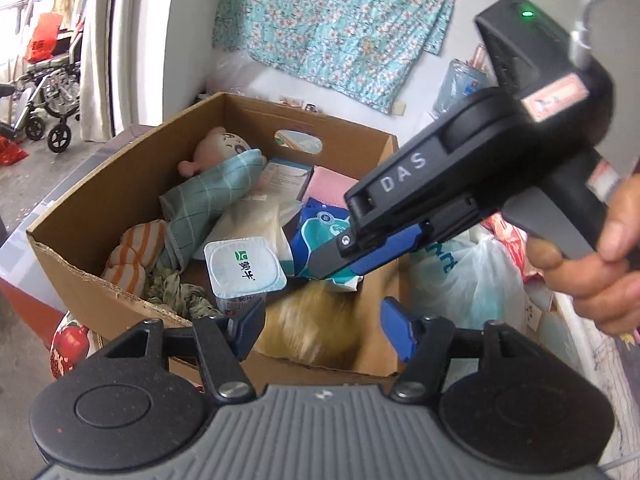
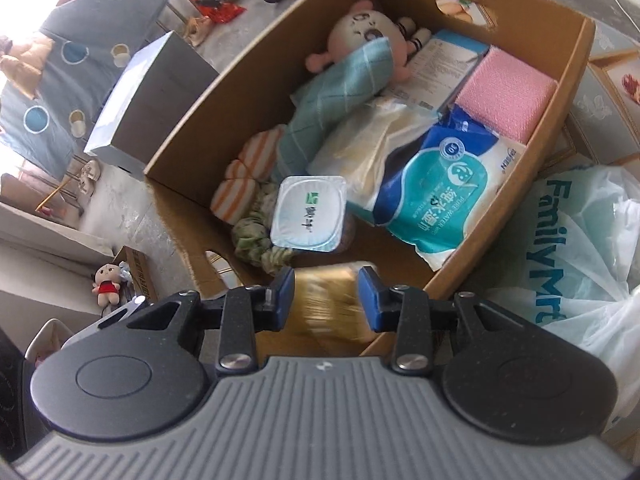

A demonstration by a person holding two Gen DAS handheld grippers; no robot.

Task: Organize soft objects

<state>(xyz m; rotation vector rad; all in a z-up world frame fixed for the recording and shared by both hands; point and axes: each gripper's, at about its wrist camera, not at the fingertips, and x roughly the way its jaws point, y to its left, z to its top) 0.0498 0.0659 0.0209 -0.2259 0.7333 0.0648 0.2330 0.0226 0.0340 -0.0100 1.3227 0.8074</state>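
Tongs: left tongs (image 1: 320, 330) gape empty, right tongs (image 2: 326, 298) straddle a blurred golden thing (image 2: 326, 308), grip uncertain; it could slip onto the box (image 2: 256, 92) rim.

Left wrist view: looks forward and down across the near rim of the box (image 1: 120, 184), close, from its front. Right wrist view: looks steeply down into the same box (image 2: 248, 88), close, from above. Shared: box interior, yogurt cup (image 1: 244, 266) (image 2: 308, 212), wipes pack (image 2: 432, 192).
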